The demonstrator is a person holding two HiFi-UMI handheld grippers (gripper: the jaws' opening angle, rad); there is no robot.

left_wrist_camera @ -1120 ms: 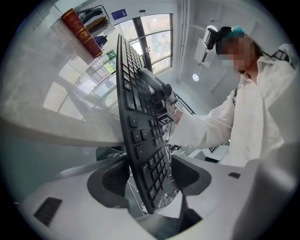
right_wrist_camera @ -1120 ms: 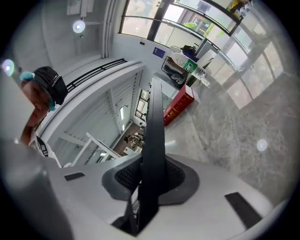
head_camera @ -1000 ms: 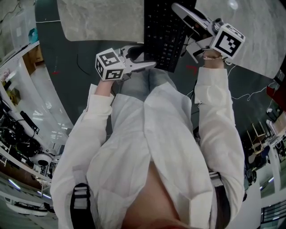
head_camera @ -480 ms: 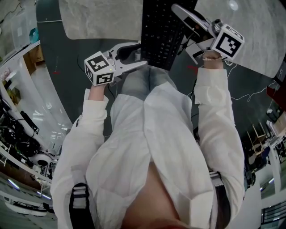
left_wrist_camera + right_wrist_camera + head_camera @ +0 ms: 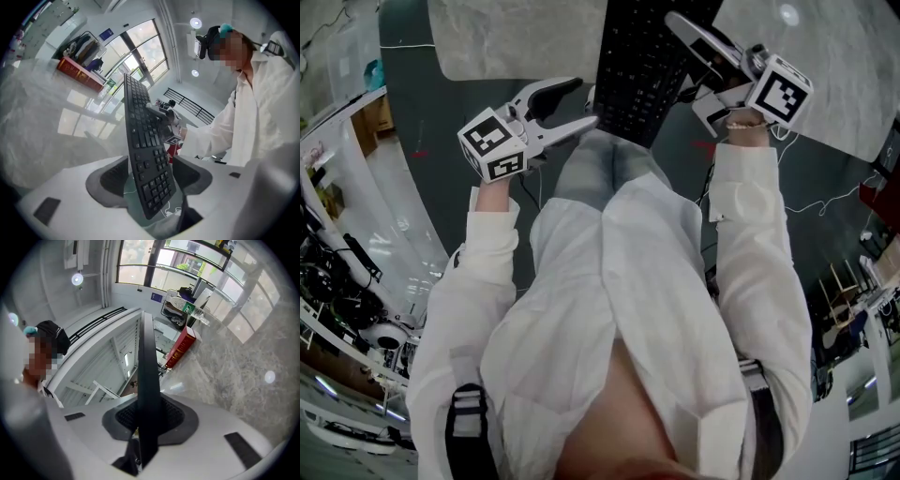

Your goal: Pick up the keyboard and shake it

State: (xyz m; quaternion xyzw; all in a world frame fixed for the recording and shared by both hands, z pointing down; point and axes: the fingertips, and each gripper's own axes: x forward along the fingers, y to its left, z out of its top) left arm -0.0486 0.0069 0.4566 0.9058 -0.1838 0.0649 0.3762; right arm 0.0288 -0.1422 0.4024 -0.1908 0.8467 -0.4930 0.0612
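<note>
Head view: a black keyboard point(image 5: 639, 66) is held up in the air by the right gripper point(image 5: 684, 58) alone.

From above, the left gripper point(image 5: 581, 101) is seen just beside the keyboard's near corner, with its fingers spread apart and nothing pinched. The grip is shown better in the right gripper view. There the keyboard point(image 5: 147, 376) is seen from its thin edge, like a dark bar, and the right gripper point(image 5: 149, 417) is clamped on it with both pads pressed against it. The key side is shown in the left gripper view. There the keyboard point(image 5: 145, 150) is seen almost upright past the spread left gripper point(image 5: 150, 177), touched by neither pad.
</note>
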